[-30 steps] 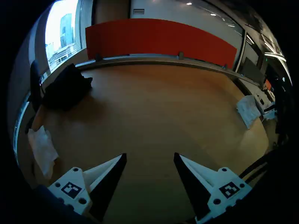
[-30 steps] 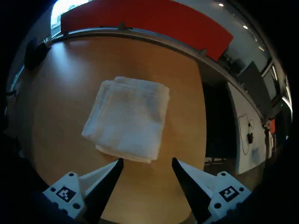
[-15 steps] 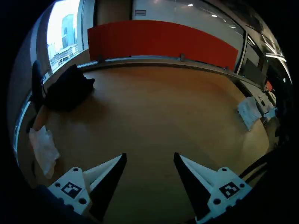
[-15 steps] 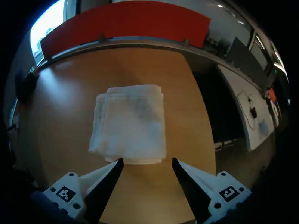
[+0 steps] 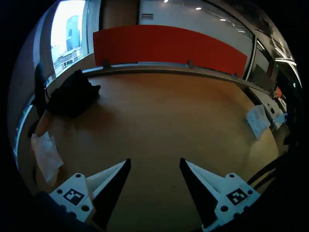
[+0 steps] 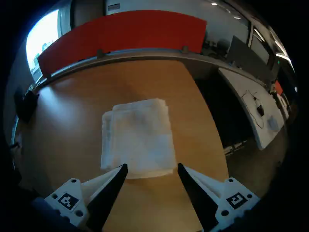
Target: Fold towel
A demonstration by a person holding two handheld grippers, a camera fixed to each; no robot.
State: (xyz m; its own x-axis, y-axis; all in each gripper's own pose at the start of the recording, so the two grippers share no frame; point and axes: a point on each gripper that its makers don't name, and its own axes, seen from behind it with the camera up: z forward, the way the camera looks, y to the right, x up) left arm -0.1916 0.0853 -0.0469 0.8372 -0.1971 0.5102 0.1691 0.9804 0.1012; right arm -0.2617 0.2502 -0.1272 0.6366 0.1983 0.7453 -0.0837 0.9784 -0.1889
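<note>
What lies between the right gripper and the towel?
Nothing. In the right gripper view, the towel reaches in between the tips of the open right gripper.

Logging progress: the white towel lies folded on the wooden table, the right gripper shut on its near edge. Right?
No. The right gripper is open, fingers apart at the near edge of the white towel on the wooden table; the right gripper view shows it.

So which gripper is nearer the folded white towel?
Right. The right gripper, open, sits at the near edge of the towel; the left gripper has bare tabletop just ahead.
</note>
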